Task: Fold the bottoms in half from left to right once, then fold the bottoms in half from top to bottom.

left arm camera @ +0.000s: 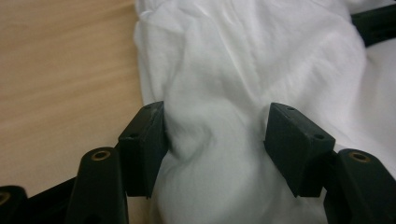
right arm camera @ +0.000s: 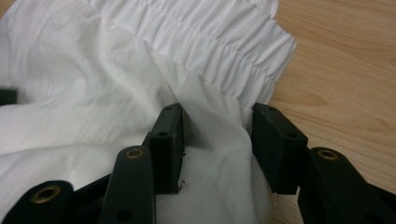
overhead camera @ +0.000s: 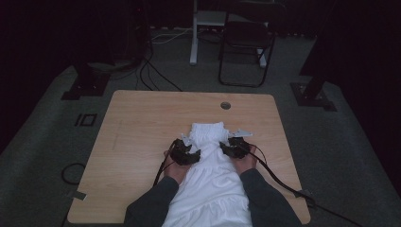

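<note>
A white garment (overhead camera: 208, 165) with a gathered elastic band (overhead camera: 207, 130) lies lengthwise on the wooden table (overhead camera: 142, 123), its lower part running off the near edge between the person's forearms. My left gripper (overhead camera: 185, 152) rests at the garment's left edge. In the left gripper view its jaws stand apart over a soft hump of cloth (left arm camera: 215, 154) that fills the gap. My right gripper (overhead camera: 235, 147) sits at the garment's right edge, just below the band. In the right gripper view its jaws stand apart with a fold of cloth (right arm camera: 219, 154) between them and the band (right arm camera: 219, 37) just beyond.
A round cable hole (overhead camera: 225, 105) sits in the table's far edge. Bare wood lies left of the garment (left arm camera: 60, 70) and right of it (right arm camera: 345, 70). The right gripper's cable (overhead camera: 283, 182) trails off the near right corner. A chair (overhead camera: 246, 42) and floor cables stand beyond.
</note>
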Motion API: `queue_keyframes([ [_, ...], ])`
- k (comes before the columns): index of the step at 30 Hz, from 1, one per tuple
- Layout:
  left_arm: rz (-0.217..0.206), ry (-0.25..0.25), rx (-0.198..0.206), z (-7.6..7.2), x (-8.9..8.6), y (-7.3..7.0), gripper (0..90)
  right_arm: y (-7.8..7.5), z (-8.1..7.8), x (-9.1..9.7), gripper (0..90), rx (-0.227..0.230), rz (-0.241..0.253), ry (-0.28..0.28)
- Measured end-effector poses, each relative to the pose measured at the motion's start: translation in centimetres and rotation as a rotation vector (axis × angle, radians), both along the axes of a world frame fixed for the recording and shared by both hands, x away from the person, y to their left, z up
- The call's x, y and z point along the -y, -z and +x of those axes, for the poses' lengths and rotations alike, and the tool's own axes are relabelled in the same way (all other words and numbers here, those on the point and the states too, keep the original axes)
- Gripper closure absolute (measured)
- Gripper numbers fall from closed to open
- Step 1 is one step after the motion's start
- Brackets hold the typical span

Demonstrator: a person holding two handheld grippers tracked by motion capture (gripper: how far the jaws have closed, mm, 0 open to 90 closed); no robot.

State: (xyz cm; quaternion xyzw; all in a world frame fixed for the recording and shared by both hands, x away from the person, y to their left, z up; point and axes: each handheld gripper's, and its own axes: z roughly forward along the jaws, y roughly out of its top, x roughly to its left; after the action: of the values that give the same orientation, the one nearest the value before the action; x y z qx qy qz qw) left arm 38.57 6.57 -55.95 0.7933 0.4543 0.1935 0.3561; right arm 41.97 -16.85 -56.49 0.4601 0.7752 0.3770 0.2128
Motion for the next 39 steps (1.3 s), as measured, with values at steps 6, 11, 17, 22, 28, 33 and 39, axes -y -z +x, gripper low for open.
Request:
queue_keyframes([
  [6, -0.012, -0.021, 0.001, 1.0, -0.7, -1.7, 31.2, 0.1, 0.0, 0.0, 53.8, 0.005, 0.000, -0.004],
  [11, -0.017, 0.001, 0.050, 3.7, -0.8, -2.8, 24.8, 0.1, 0.0, 0.1, 53.9, 0.006, -0.001, -0.010],
  [17, -0.017, 0.018, -0.036, 5.6, -0.9, -0.3, 16.5, 0.0, 0.1, 0.1, 54.0, 0.002, -0.002, -0.021],
  [22, 0.007, 0.041, -0.027, 5.5, -0.9, -0.2, 17.8, -0.5, 0.7, 0.5, 52.6, -0.053, -0.004, -0.061],
  [28, 0.003, 0.050, -0.006, 5.3, -1.2, -0.1, 24.7, -1.3, 1.9, 0.8, 12.1, -0.055, 0.023, -0.074],
  [33, -0.011, 0.061, 0.003, 5.1, -1.2, -0.1, 33.6, -0.6, 3.0, -0.5, 9.3, -0.080, -0.034, -0.111],
  [39, -0.019, 0.086, -0.026, 4.9, -1.4, -0.5, 52.8, -0.7, 3.4, -1.0, 37.1, -0.074, -0.052, -0.102],
])
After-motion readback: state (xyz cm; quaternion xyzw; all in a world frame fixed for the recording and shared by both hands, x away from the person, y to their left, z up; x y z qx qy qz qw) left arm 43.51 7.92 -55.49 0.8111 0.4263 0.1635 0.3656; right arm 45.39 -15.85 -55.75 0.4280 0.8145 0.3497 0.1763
